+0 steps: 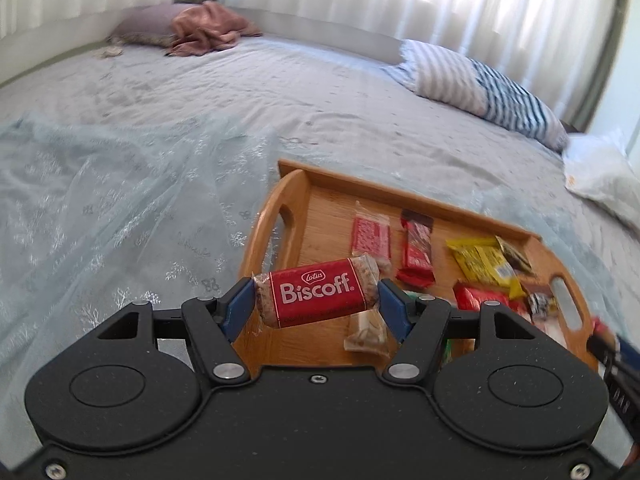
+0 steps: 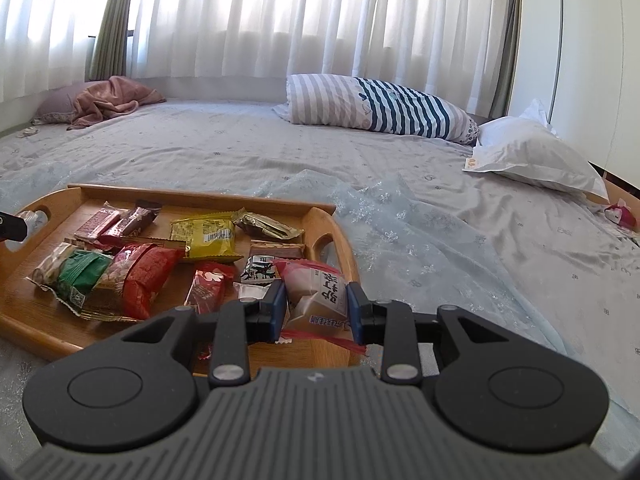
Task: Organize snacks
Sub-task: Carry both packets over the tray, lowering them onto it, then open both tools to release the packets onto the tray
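A grey bedsheet (image 2: pixel 248 148) fills both views, with a sheer pale-blue embroidered cloth (image 1: pixel 120 208) laid over its near part. At twelve o'clock in the right wrist view lies a striped pillow (image 2: pixel 380 106), with a white pillow (image 2: pixel 532 156) at two o'clock and a pink blanket (image 2: pixel 108 100) bunched at ten o'clock. The wooden tray (image 2: pixel 36 316) sits on the cloth at eight to nine o'clock of that view, and at four o'clock in the left wrist view, where its handle (image 1: pixel 268 216) curves toward the camera. Loose snacks lie scattered in it: a yellow packet (image 2: pixel 206 238) near its middle, a red packet (image 2: pixel 150 280) touching a green packet (image 2: pixel 82 276) at its left, and a dark chocolate bar (image 2: pixel 134 216) toward its far rim. The left gripper (image 1: pixel 316 300) is closed narrowly on a red Biscoff pack (image 1: pixel 316 294), held crosswise and clear above the tray's near edge. The right gripper (image 2: pixel 318 310) clamps a clear pastry packet (image 2: pixel 316 292) with a red-edged wrapper, held over the tray's near right corner.
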Demonstrator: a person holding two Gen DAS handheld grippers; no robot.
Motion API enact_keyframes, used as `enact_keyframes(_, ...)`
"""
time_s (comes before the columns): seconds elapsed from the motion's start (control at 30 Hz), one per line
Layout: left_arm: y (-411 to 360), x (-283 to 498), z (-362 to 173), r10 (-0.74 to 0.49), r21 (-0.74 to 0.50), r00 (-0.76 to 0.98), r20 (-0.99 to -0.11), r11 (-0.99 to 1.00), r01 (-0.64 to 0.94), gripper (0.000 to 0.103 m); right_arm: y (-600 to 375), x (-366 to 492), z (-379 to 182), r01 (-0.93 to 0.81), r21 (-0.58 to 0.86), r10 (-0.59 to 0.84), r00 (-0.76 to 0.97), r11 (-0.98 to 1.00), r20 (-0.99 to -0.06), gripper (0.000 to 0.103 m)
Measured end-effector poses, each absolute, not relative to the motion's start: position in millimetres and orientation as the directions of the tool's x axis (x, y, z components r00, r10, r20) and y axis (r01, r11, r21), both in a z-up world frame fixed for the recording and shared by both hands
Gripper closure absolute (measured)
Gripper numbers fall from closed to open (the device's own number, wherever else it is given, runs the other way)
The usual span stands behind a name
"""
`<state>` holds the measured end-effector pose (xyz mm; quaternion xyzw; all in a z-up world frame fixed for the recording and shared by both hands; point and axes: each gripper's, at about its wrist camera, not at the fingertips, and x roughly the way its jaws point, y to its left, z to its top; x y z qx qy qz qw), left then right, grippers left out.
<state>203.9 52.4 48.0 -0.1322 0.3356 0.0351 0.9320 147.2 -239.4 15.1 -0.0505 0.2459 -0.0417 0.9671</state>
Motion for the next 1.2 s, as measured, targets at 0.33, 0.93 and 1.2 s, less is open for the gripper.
enact_keyframes(0.33,40,213,49,0.058,-0.287,0.763,-0.643,0.906,-0.311,0.039,-241,164,4,0.065,-0.096,-0.105,0.855,0.993,-0.508,0.067)
enact_keyframes(0.93,30,231,31,0.066,-0.326,0.673,-0.737,0.837,-0.439,0.038,-242,173,0,0.023,-0.053,-0.048,0.848,0.998,-0.529,0.066)
enact_keyframes(1.2,26,237,28,0.071,-0.313,0.662,-0.746,0.840,-0.443,0.037,-234,177,0,-0.007,-0.016,-0.003,0.844,1.000,-0.536,0.066)
